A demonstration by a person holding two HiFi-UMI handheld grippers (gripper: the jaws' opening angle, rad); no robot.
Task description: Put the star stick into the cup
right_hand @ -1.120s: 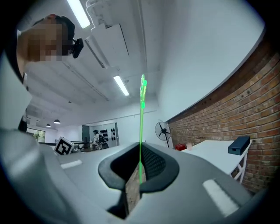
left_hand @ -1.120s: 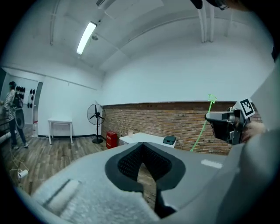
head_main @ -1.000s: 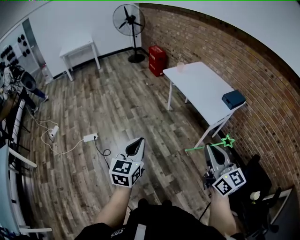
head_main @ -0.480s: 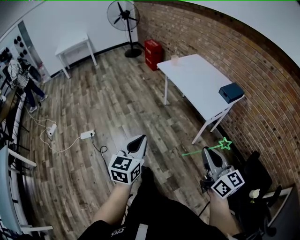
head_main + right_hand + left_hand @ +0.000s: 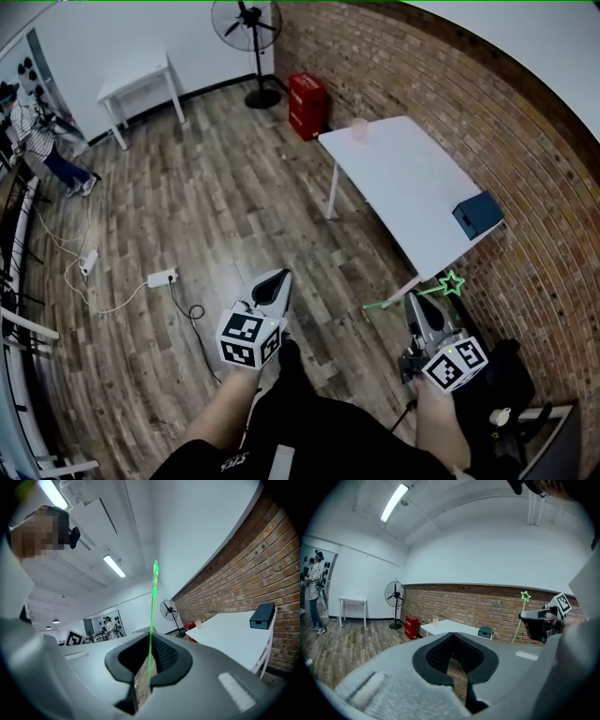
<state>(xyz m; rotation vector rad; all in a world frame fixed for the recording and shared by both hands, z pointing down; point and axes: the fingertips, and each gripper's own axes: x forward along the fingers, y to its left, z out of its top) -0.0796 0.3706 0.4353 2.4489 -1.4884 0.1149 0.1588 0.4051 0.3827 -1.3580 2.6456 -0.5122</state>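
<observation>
The green star stick (image 5: pixel 412 294) lies crosswise in my right gripper (image 5: pixel 416 306), which is shut on its thin shaft; the star (image 5: pixel 453 283) points right, toward the brick wall. In the right gripper view the stick (image 5: pixel 152 620) rises straight up from between the jaws. A small pale cup (image 5: pixel 360 129) stands on the far corner of the white table (image 5: pixel 403 192), well ahead of both grippers; it also shows as the cup (image 5: pixel 198 623) in the right gripper view. My left gripper (image 5: pixel 273 287) hangs over the wooden floor, shut, with nothing in it (image 5: pixel 457 672).
A dark blue box (image 5: pixel 478 215) sits on the table's near right edge by the brick wall. A red crate (image 5: pixel 308 101) and a standing fan (image 5: pixel 246 28) stand beyond the table. A second white table (image 5: pixel 141 82), floor cables with a power strip (image 5: pixel 161 277) and a person (image 5: pixel 42 141) are at the left.
Both grippers and the view have moved forward toward the white table, which now lies nearer and larger. The stick stays held in the right gripper.
</observation>
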